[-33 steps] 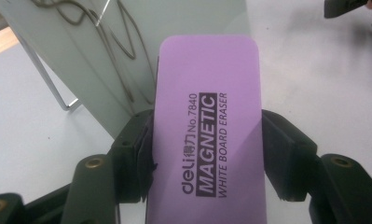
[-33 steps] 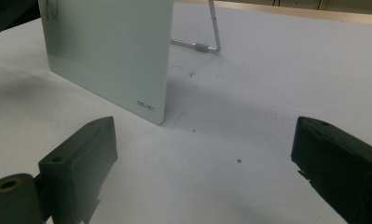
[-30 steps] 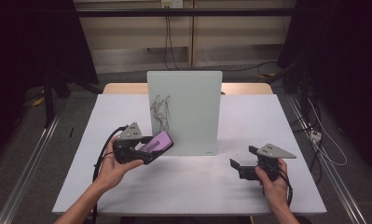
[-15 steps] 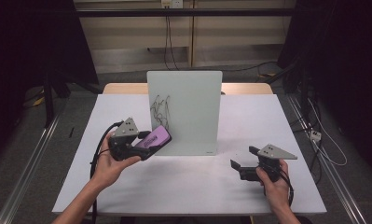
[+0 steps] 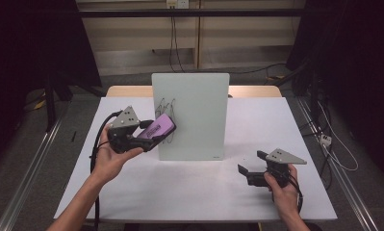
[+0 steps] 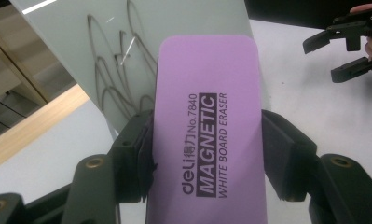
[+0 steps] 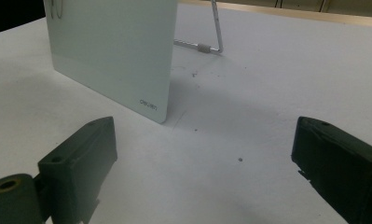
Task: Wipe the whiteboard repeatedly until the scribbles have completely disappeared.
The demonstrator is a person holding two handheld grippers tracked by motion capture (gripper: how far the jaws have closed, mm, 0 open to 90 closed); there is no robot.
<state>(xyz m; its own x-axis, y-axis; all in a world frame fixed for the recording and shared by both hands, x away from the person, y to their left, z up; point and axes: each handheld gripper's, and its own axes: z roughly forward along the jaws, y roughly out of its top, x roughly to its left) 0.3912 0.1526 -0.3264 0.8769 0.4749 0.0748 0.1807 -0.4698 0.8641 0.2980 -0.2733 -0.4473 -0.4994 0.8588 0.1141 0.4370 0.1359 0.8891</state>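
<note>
one eraser [image 5: 159, 129], purple, over the table's [image 5: 189, 192] left half. one whiteboard [image 5: 194, 110], standing near the table's far edge, with one patch of scribbles [image 5: 164, 107] at its left side. one wire stand [image 7: 215, 32] behind the board. two grippers: the left gripper [image 5: 148, 139] at the left edge of the board, the right gripper [image 5: 249, 163] near the table's near right corner. two hands, one on each gripper. one table.
</note>
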